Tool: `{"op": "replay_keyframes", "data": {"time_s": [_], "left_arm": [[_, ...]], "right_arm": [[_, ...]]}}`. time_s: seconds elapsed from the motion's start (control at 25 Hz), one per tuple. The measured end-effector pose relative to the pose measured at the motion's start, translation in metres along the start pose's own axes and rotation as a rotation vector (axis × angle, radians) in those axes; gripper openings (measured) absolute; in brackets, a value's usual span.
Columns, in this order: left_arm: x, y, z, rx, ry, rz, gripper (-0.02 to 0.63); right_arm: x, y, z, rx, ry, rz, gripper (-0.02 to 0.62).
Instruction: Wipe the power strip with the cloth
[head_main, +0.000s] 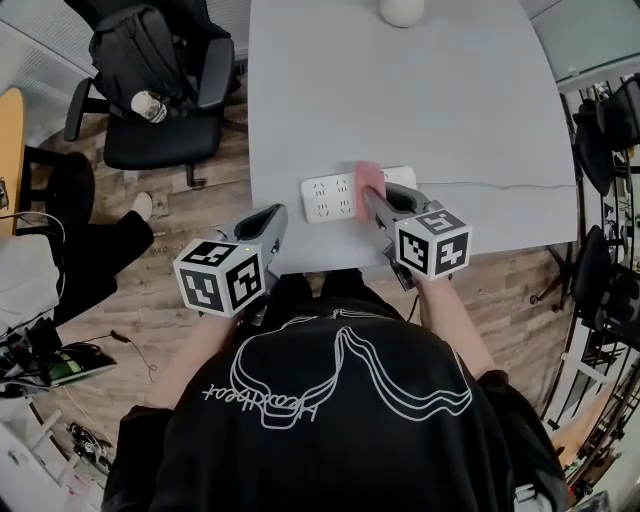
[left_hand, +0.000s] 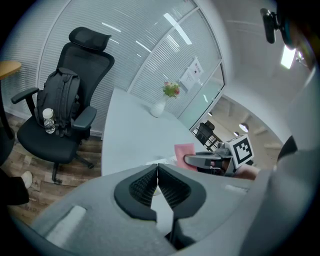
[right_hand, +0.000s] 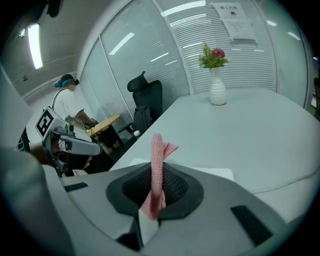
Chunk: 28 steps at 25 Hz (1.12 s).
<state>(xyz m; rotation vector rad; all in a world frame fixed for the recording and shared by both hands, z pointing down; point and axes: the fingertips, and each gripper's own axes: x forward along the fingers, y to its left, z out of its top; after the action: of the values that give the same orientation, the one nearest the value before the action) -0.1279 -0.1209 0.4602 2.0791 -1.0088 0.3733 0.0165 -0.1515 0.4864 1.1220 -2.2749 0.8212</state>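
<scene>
A white power strip (head_main: 340, 196) lies near the front edge of the grey table (head_main: 420, 110), its cord (head_main: 500, 185) running off to the right. My right gripper (head_main: 372, 199) is shut on a pink cloth (head_main: 369, 186) held over the strip's right part; the cloth (right_hand: 156, 162) stands up between the jaws in the right gripper view, with the strip (right_hand: 220, 174) just beyond. My left gripper (head_main: 274, 218) hovers at the table's front edge, left of the strip, shut and holding nothing (left_hand: 158, 176). From it I see the pink cloth (left_hand: 184, 152) and the right gripper (left_hand: 192, 160).
A white vase (right_hand: 217, 92) with flowers stands at the table's far end, also the vase (head_main: 402, 11) in the head view. A black office chair (head_main: 150, 90) with a backpack and a bottle (head_main: 148, 105) stands left of the table. Another person sits at the left (head_main: 90, 250).
</scene>
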Motion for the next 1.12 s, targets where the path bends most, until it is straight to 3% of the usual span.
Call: {"op": "replay_keyframes", "data": {"time_s": [0.56,1.12], "left_arm": [[-0.037,0.046,0.002,-0.003,-0.017,0.016,0.014],[-0.043,0.063,-0.001,-0.008,-0.004,0.016,0.014]], "right_arm": [[0.052,0.078,-0.002,-0.038,0.045,0.097,0.043],[0.073,0.082,-0.016,-0.07,0.08,0.06,0.043]]}}
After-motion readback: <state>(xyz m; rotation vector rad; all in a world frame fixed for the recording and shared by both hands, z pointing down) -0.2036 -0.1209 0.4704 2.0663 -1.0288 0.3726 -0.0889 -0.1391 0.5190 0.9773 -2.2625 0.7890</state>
